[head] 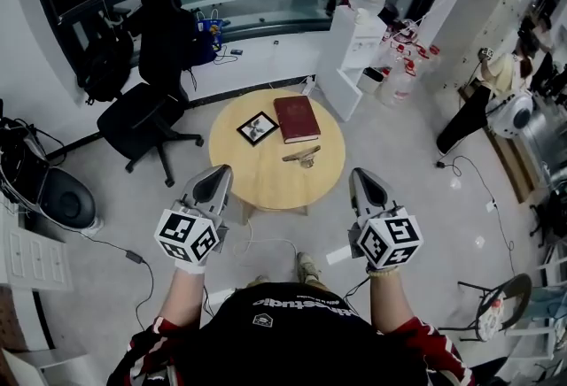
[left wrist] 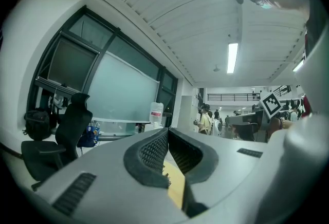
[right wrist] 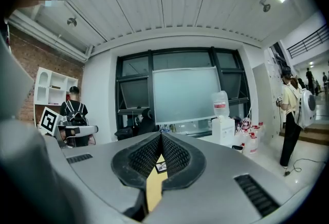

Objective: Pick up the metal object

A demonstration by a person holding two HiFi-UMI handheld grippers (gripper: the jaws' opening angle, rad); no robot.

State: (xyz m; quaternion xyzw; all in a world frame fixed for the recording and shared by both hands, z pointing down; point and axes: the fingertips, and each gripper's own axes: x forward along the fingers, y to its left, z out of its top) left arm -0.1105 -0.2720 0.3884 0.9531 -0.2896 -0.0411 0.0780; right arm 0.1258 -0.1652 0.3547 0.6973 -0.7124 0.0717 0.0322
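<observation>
Here, the task is shown at its outset, with nothing lifted yet. The metal object [head: 302, 156] lies on the round wooden table [head: 244, 176] at the centre of the head view. It is placed just below the red book [head: 296, 118] and to the lower right of the framed picture [head: 258, 128], and it is touched by neither tool. The whole pick-up is judged to be left: approach, opening of the jaws, closing on the object, and lifting.

The left gripper [head: 218, 176] is held at the lower left of centre, its tip overlapping the table's near edge in the frame. The right gripper [head: 362, 178] is held at the lower right of centre, beside the table's rim. Both are kept well apart from the object.

In each gripper view the jaws are seen brought together at the tips, with nothing clamped between them. Only a strip of the table top is visible through the hollow behind the pads.
</observation>
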